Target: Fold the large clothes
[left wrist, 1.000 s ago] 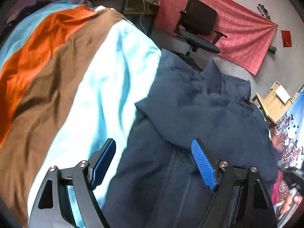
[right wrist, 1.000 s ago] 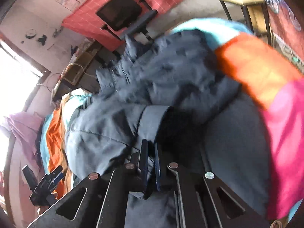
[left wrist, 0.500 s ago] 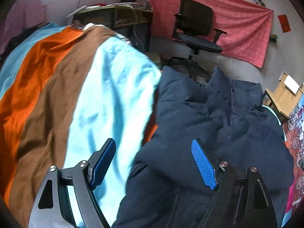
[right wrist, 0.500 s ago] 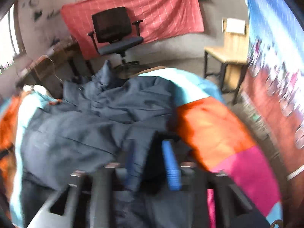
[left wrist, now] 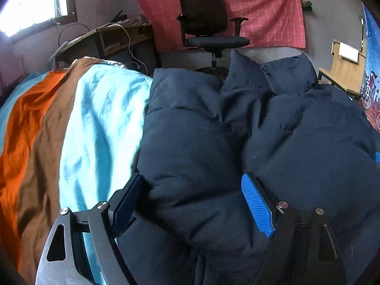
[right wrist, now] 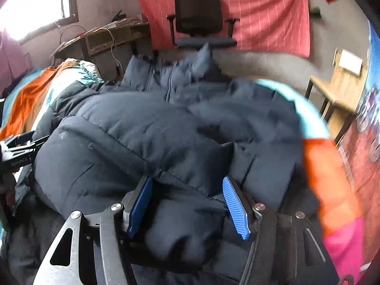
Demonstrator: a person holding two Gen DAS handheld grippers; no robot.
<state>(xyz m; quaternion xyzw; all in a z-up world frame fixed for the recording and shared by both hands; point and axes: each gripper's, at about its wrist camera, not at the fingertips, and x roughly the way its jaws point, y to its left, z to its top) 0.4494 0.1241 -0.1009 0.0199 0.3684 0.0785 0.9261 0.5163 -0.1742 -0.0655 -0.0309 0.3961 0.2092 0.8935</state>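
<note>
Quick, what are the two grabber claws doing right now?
Left gripper: open and opening wider, straddling a puffy fold of the navy jacket, not pinching it.
Right gripper: opening, the jacket's sleeve end loose between its jaws.

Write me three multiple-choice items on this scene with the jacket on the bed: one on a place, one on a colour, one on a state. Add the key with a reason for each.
1. Where is the office chair?
A. Past the jacket's collar, in front of the red cloth
B. On the bed
C. Under the window

2. What colour is the sheet stripe right beside the jacket in the left wrist view?
A. Pink
B. Light blue
C. Black

3. How does the right tool stand?
A. Shut on the sheet
B. Shut, nothing between its pads
C. Its jaws opening, a fold of jacket between them

Key: A, the chair stands beyond the collar against the hung cloth. B, the light blue stripe borders the jacket's edge. C, the blue pads stand apart on either side of a fold of the jacket.
</note>
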